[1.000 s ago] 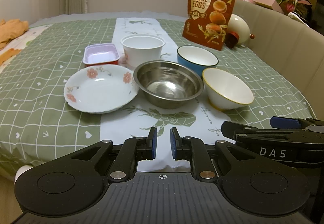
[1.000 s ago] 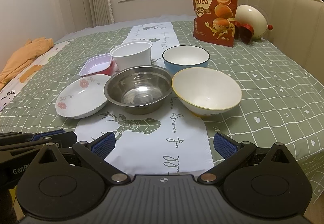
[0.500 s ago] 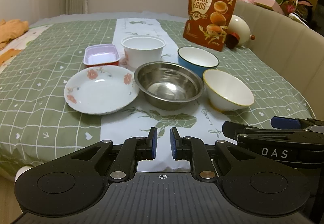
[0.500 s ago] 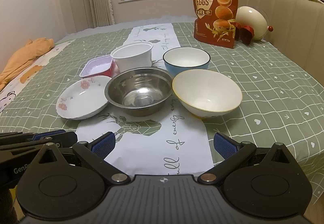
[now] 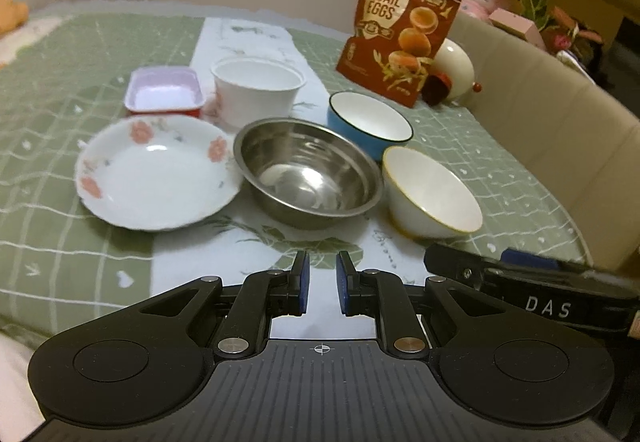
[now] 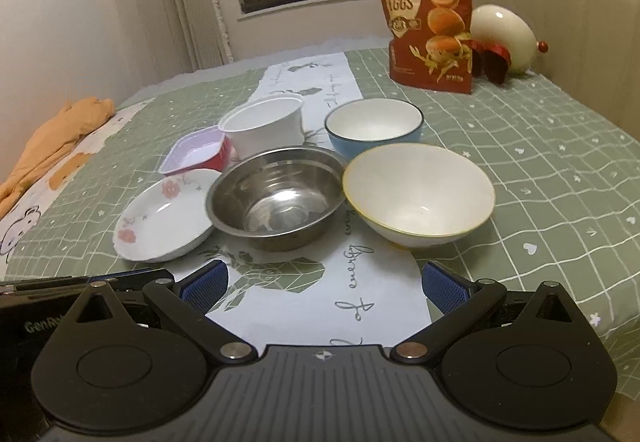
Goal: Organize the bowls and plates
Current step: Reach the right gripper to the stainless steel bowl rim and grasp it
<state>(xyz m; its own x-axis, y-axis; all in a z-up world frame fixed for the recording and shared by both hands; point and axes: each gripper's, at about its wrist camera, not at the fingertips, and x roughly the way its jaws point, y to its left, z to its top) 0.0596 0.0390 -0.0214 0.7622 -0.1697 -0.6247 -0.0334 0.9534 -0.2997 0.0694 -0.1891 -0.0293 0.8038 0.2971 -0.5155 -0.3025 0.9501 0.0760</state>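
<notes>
Left-wrist view, left to right: floral plate (image 5: 154, 172) centre-left, steel bowl (image 5: 308, 172) mid-frame, yellow-rimmed white bowl (image 5: 432, 194) centre-right. Left gripper (image 5: 321, 284), bottom centre: jaws together, nothing held. Right gripper (image 6: 324, 288), right-wrist view: jaws wide apart, empty.

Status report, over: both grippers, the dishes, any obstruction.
Left gripper shut, empty; right gripper open, empty. Steel bowl, floral plate, yellow-rimmed bowl unstacked on table. Nothing blocking.
</notes>
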